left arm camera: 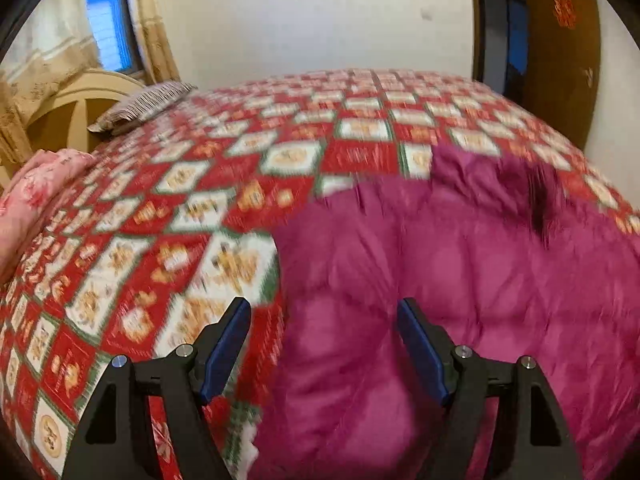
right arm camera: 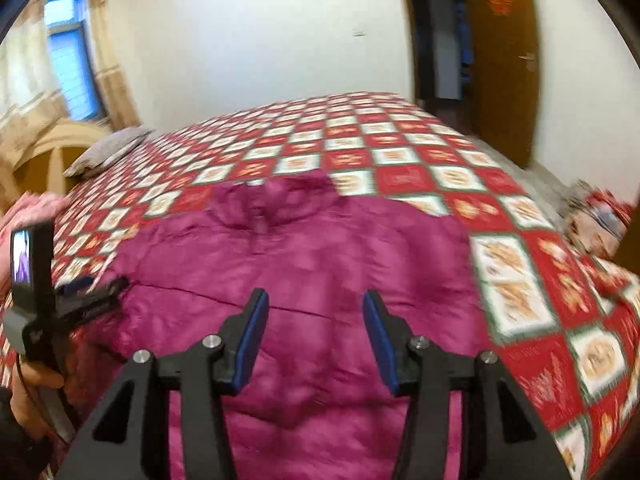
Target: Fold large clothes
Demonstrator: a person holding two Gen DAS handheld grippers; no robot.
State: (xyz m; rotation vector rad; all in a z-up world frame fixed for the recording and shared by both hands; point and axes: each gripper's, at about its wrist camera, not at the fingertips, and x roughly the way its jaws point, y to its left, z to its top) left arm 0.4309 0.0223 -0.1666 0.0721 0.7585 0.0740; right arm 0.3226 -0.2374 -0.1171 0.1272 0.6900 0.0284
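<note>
— Tongs?
— Left gripper (left arm camera: 324,312): jaws wide apart, holding nothing. Right gripper (right arm camera: 315,304): likewise parted, empty, above the jacket.
— The garment?
— One magenta puffer jacket (right arm camera: 304,256), quilted, collar up, spread flat on the red checked bedspread (right arm camera: 400,152), near its front edge.
— Elsewhere?
— Grey pillow (left arm camera: 144,106) at the bedspread's far left.

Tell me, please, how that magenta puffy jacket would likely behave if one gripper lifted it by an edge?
The magenta jacket looks quilted and puffy, so probably light yet bulky. It lies in soft creases, so it would likely droop. Its sheen suggests slippery fabric.
</note>
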